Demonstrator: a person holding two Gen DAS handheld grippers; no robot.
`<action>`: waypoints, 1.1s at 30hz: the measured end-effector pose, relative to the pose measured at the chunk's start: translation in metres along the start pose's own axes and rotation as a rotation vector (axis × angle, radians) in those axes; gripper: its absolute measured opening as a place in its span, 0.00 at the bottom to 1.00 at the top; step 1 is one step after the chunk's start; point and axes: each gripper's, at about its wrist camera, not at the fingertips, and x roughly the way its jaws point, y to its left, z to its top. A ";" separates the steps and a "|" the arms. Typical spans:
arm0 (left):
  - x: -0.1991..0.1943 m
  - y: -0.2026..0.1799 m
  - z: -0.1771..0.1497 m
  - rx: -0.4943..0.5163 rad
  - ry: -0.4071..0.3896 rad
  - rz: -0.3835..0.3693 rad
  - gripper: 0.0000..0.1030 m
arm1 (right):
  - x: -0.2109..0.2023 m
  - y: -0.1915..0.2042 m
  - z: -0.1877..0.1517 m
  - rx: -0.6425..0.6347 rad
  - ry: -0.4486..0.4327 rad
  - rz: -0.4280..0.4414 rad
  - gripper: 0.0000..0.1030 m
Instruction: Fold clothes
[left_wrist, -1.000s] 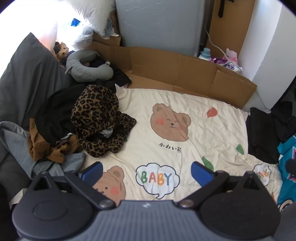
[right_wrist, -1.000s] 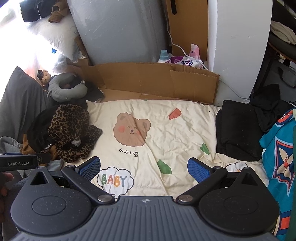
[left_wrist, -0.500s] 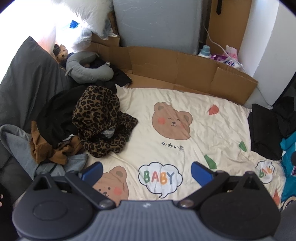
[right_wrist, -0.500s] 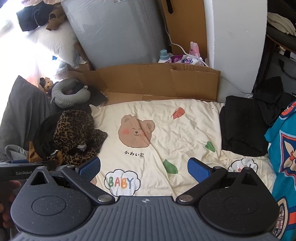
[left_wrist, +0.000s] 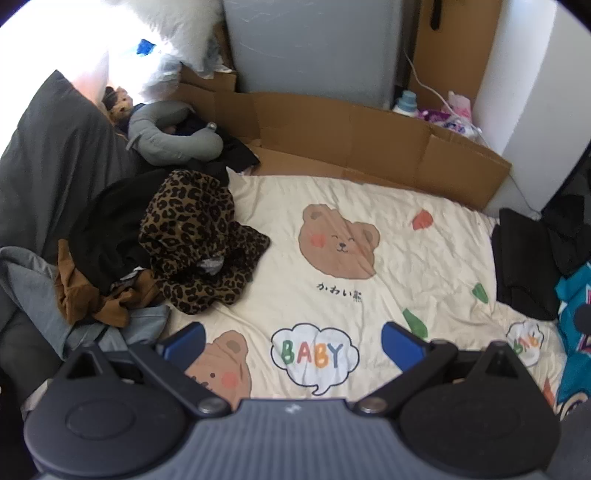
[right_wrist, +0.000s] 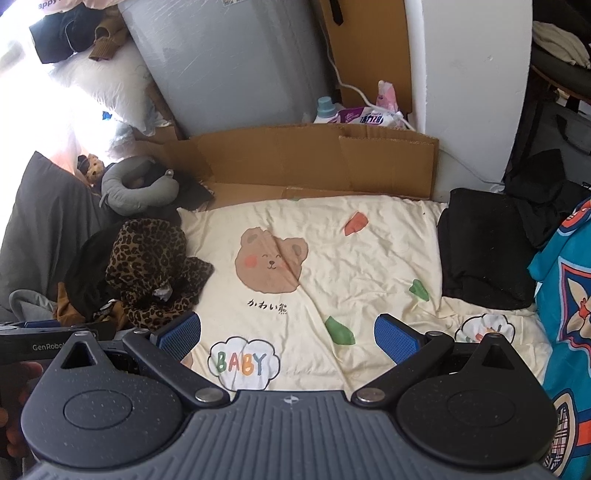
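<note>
Cream bedding printed with cartoon bears (left_wrist: 338, 242) and a "BABY" speech bubble (left_wrist: 314, 356) covers the mattress (right_wrist: 369, 266), which is bordered at its far edge by flattened cardboard (left_wrist: 369, 136) and a grey panel (right_wrist: 229, 62). Both hand-held grippers hang above the near edge of the sheet, each with its blue-padded fingers spread wide apart and nothing between them. Ahead and to the left of the left gripper (left_wrist: 291, 339) lies a heap of unfolded clothes: a leopard-print garment (left_wrist: 192, 229) on top, draped over black fabric (left_wrist: 107, 221), with a brown piece (left_wrist: 79, 299) and a grey one (left_wrist: 33, 288) spilling out at the near side. The same leopard-print heap sits just beyond the left finger of the right gripper (right_wrist: 288, 334). Past the pile, a grey neck pillow (left_wrist: 170, 136) rests against a dark grey cushion (left_wrist: 48, 147), beside a small plush toy (right_wrist: 92, 166). To the far right of both grippers, a black garment (right_wrist: 484, 254) lies flat on the bedding's edge, touching a teal patterned garment (right_wrist: 569, 288) at the frame's right margin. A detergent bottle (right_wrist: 325, 109) and a tissue pack (right_wrist: 365, 116) stand behind the cardboard. The other gripper's body, marked "GenRobot", shows at the right wrist view's lower left, held by a hand (right_wrist: 14, 406).
</note>
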 end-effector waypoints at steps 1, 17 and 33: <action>0.000 0.001 0.000 -0.006 -0.001 -0.001 0.99 | 0.001 -0.001 0.000 0.005 0.003 0.004 1.00; 0.006 0.014 0.005 -0.084 0.034 -0.084 0.99 | 0.016 0.020 0.007 -0.017 0.013 -0.027 1.00; 0.003 0.076 0.029 -0.141 -0.081 -0.167 1.00 | 0.028 0.048 0.015 -0.088 -0.061 -0.018 1.00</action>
